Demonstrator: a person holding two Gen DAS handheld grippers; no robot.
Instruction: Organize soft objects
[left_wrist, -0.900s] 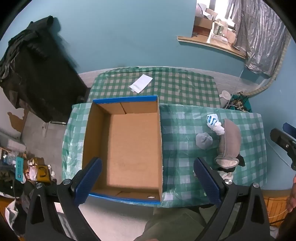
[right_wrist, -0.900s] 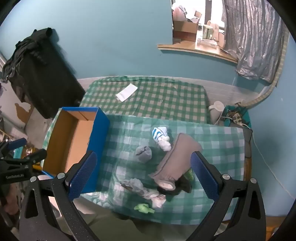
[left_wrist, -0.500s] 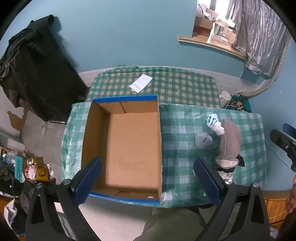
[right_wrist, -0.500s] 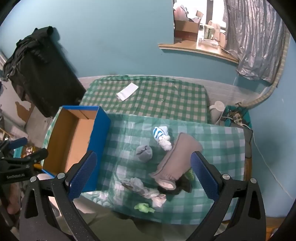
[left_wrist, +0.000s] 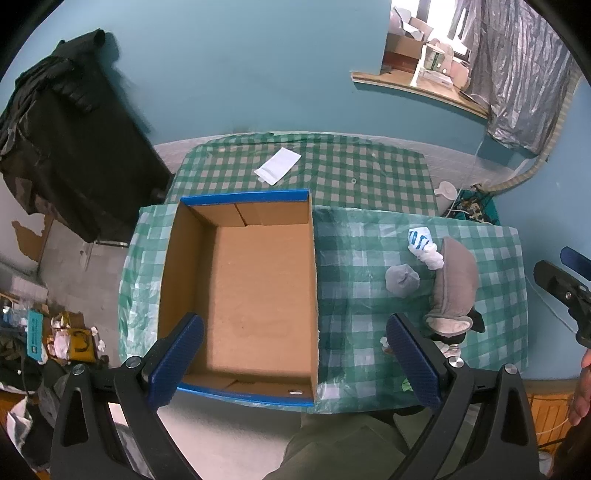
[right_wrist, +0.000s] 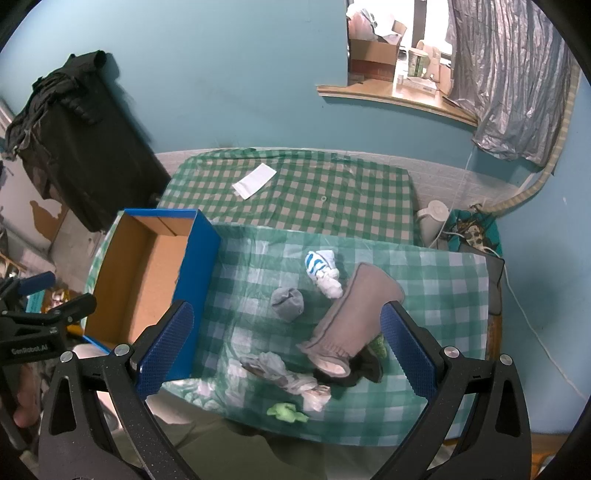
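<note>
Soft items heaped on the bench (right_wrist: 436, 280) right of the empty box (left_wrist: 255, 295); grey boot (right_wrist: 354, 314) light, floppy, probably best pinched at the cuff; left tool (left_wrist: 295, 363) and right tool (right_wrist: 284, 350) held wide, nothing gripped.

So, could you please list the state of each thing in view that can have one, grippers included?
cardboard box: open, nothing inside.
left gripper: open, holding nothing.
right gripper: open, holding nothing.
grey sock ball: rolled up, on the tablecloth.
blue striped sock: bunched, outside the box.
grey slipper boot: lying on its side.
green sock: crumpled near the table's front edge.
white envelope: lying flat.
</note>
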